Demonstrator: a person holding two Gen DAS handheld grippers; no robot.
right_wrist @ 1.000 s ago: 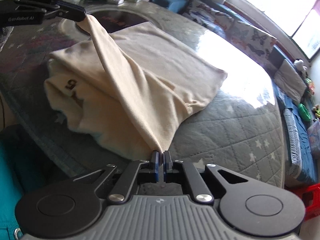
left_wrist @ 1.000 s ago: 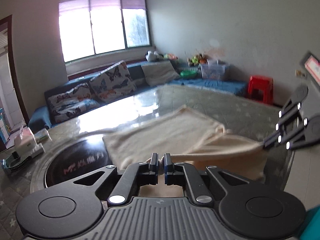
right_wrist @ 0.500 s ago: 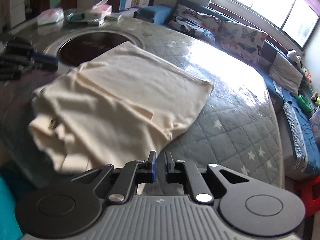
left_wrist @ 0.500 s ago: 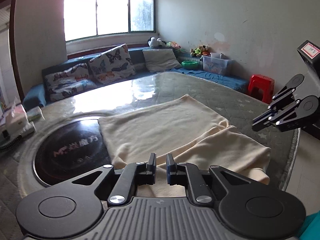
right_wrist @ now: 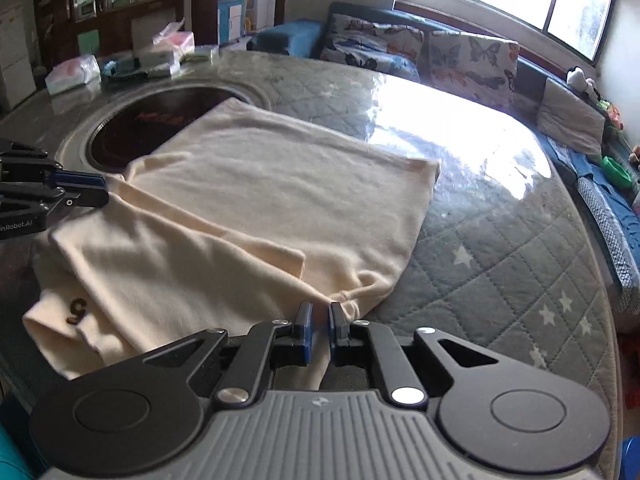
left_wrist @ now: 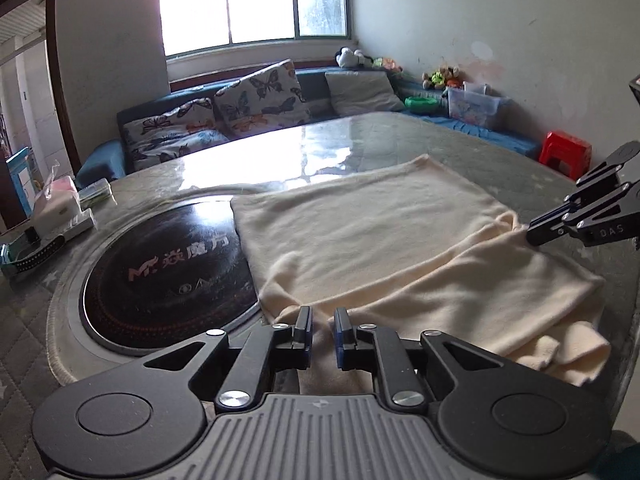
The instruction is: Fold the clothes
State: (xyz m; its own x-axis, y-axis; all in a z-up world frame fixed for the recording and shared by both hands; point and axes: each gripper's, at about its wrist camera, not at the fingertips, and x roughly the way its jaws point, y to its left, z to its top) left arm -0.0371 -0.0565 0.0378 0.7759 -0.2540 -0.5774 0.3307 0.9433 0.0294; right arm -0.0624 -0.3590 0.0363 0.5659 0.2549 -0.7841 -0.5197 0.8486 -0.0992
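Note:
A cream garment (left_wrist: 360, 232) lies on the round table, its near part folded over in a band; a dark "5" mark (right_wrist: 78, 309) shows at its near corner. My left gripper (left_wrist: 323, 320) hovers low over the garment's near left edge, jaws a little apart, cloth showing beneath the gap but not pinched. Seen from the right wrist, the left gripper (right_wrist: 102, 193) has its tips against the fold's left end. My right gripper (right_wrist: 320, 316) sits at the bunched right corner with only a slit between its jaws. From the left wrist, the right gripper (left_wrist: 532, 237) touches the fold.
A black round hotplate (left_wrist: 168, 272) is set into the quilted, glass-topped table (right_wrist: 500, 264), partly under the garment. Tissue packs and small boxes (left_wrist: 56, 204) sit at the table's far left. A sofa with butterfly cushions (left_wrist: 256, 100) and a red stool (left_wrist: 564, 154) stand beyond.
A second ago both grippers held a stretched fold of the garment up between them. They let it go, the fold now lies flat, and both grippers have come down to its ends.

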